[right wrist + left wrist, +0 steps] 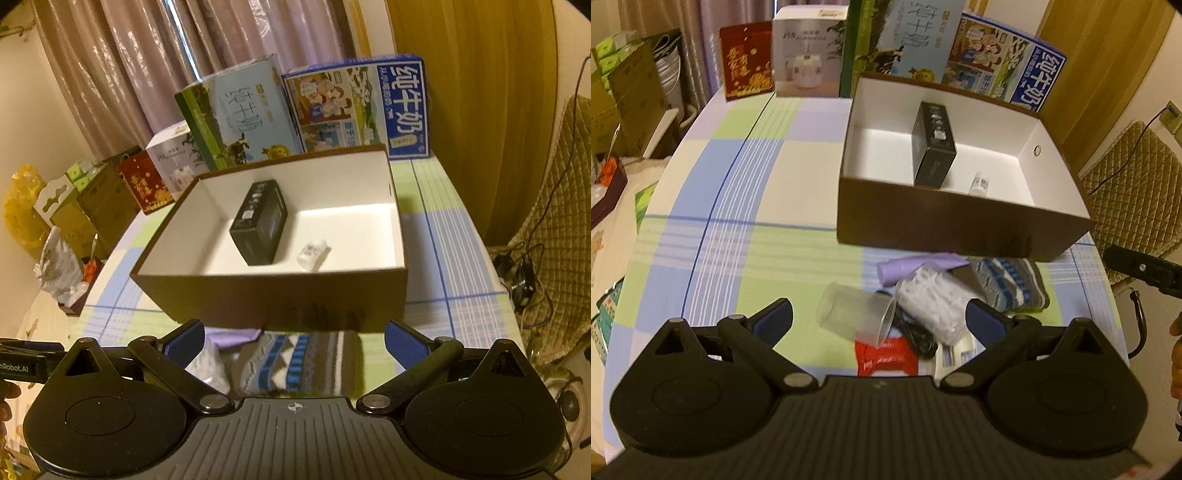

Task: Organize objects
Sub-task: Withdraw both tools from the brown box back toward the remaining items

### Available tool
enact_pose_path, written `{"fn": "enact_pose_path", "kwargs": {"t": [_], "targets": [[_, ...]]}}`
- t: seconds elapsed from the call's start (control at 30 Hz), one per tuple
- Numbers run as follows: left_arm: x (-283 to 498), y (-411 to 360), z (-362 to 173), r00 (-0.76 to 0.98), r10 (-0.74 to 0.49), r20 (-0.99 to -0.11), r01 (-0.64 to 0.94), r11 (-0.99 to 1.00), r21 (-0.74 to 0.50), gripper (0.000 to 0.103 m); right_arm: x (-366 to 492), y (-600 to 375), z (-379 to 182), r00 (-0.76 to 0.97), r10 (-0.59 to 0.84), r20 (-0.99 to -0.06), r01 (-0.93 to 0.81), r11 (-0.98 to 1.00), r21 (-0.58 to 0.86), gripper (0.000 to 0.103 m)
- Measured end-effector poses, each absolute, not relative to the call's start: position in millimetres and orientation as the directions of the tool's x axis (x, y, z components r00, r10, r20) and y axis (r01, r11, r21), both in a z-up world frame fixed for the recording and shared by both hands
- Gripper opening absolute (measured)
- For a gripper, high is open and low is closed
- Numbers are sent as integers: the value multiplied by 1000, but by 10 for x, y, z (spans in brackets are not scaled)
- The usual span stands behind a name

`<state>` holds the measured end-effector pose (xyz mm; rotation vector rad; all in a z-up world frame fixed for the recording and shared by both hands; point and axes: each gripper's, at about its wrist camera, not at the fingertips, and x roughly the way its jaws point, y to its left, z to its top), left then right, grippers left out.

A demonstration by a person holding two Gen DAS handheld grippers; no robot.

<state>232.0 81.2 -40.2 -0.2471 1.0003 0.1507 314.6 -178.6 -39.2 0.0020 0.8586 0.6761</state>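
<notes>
A brown box with a white inside (960, 229) (280, 302) stands on the checked tablecloth. In it lie a black carton (932, 144) (260, 221) and a small white bottle (978, 183) (312, 254). In front of the box is a pile: a clear plastic cup (855, 314) on its side, a purple item (916, 267), a white bag (931, 299), a red packet (886, 358), a black cable (916, 336) and a striped knitted piece (1008, 284) (299, 365). My left gripper (879, 319) hangs open above the cup. My right gripper (293, 345) is open over the knitted piece.
Cartons line the far table edge: a red one (746, 59), a white one (807, 51), a green milk box (236, 114) and a blue milk box (369, 103). A quilted chair (1134, 184) stands to the right. Cardboard boxes (617, 96) sit beyond the table's left edge.
</notes>
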Motion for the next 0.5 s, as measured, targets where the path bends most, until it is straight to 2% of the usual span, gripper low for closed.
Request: {"fn": "enact_pose_path", "kwargs": {"t": [0.5], "targets": [[2131, 771, -690, 478, -16, -878, -259, 953, -159, 98, 3039, -1977, -655, 421, 501, -756, -505, 822, 264, 101]]}}
